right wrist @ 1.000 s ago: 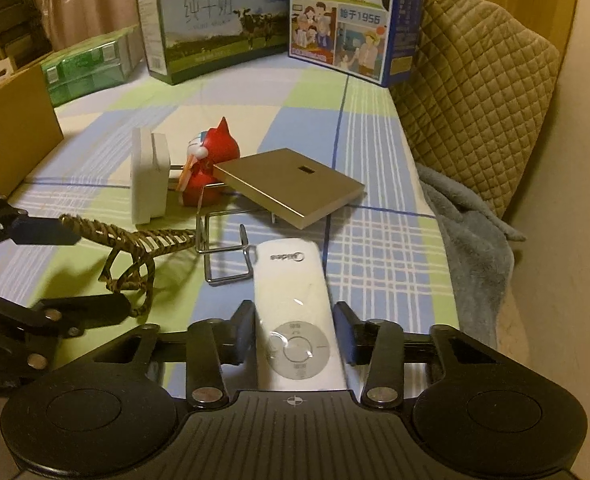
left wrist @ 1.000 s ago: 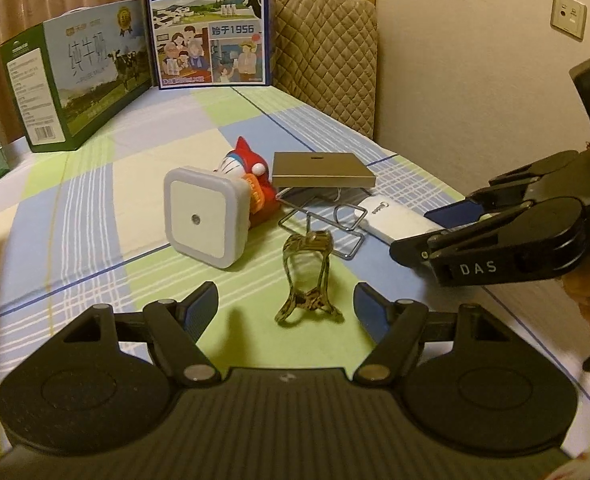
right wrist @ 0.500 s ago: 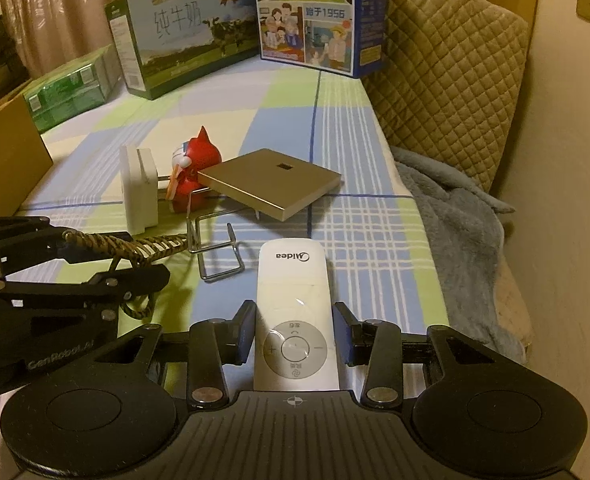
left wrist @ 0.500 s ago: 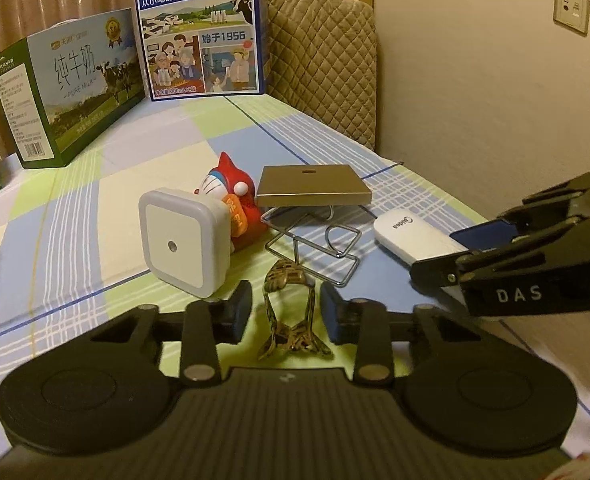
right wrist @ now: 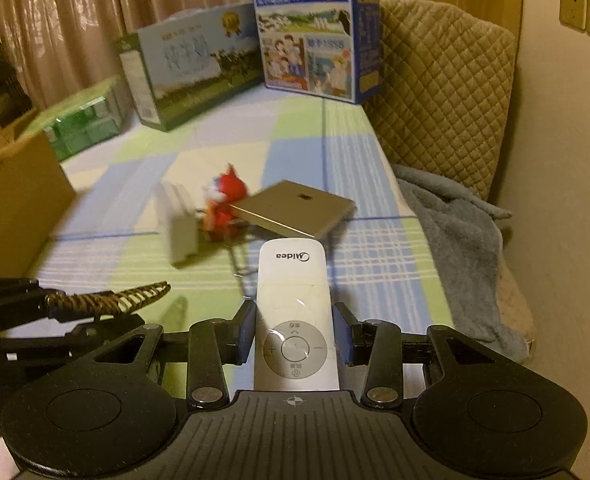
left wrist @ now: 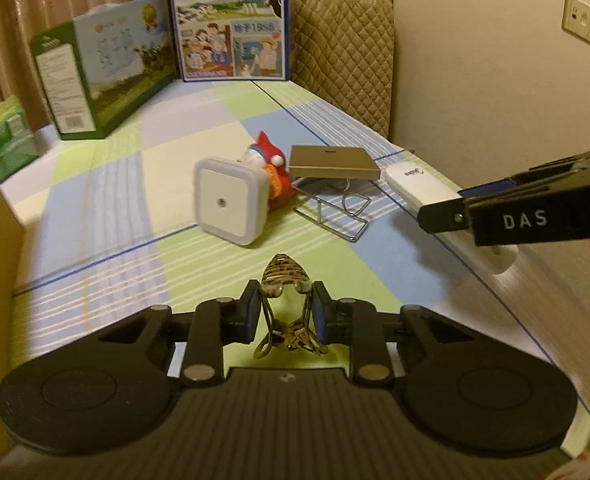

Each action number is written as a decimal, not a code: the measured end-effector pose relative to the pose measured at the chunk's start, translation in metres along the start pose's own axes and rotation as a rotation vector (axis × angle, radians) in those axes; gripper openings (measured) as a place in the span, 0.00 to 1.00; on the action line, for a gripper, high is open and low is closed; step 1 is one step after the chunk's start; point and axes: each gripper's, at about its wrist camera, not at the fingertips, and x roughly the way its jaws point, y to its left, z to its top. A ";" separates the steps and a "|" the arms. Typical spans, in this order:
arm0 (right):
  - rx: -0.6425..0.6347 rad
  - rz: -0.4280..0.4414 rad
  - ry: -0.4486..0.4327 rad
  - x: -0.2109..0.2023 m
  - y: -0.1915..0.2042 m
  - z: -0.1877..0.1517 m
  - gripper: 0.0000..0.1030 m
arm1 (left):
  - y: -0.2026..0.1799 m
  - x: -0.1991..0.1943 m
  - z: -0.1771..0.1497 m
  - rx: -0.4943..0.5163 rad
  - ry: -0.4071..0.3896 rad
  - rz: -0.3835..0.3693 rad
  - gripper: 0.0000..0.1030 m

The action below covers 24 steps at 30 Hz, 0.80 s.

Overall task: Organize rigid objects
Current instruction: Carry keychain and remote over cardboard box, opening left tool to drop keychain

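My left gripper (left wrist: 286, 312) is shut on a leopard-print hair claw clip (left wrist: 285, 280) and holds it above the checked cloth; the clip also shows in the right wrist view (right wrist: 111, 300). My right gripper (right wrist: 295, 332) is shut on a white Midea remote (right wrist: 293, 300), lifted off the cloth; the remote also shows in the left wrist view (left wrist: 419, 184). A white square night light (left wrist: 229, 200), a red toy figure (left wrist: 271, 168), a gold flat box (left wrist: 333, 162) and a wire stand (left wrist: 335, 210) lie together further back.
A green milk carton (left wrist: 99, 68) and a blue milk carton (left wrist: 229, 20) stand at the back. A brown cardboard box (right wrist: 11, 204) is at the left. A quilted cushion (right wrist: 443, 88) and a grey blanket (right wrist: 459, 232) are at the right by the wall.
My left gripper closed on the claw clip and lifted it. My right gripper closed on the remote and raised it. Both views have pulled back and up from the other objects.
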 end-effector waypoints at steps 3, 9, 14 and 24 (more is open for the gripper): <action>0.006 0.019 -0.019 -0.015 0.015 0.001 0.36 | 0.005 -0.028 0.000 -0.007 -0.017 0.016 0.22; 0.022 0.065 -0.048 -0.056 0.049 -0.001 0.36 | 0.020 -0.090 0.001 -0.048 -0.055 0.058 0.22; 0.014 0.093 -0.076 -0.092 0.083 -0.002 0.36 | 0.034 -0.138 -0.002 -0.081 -0.069 0.092 0.22; -0.038 0.161 -0.106 -0.134 0.148 -0.003 0.36 | 0.065 -0.207 -0.008 -0.113 -0.111 0.146 0.22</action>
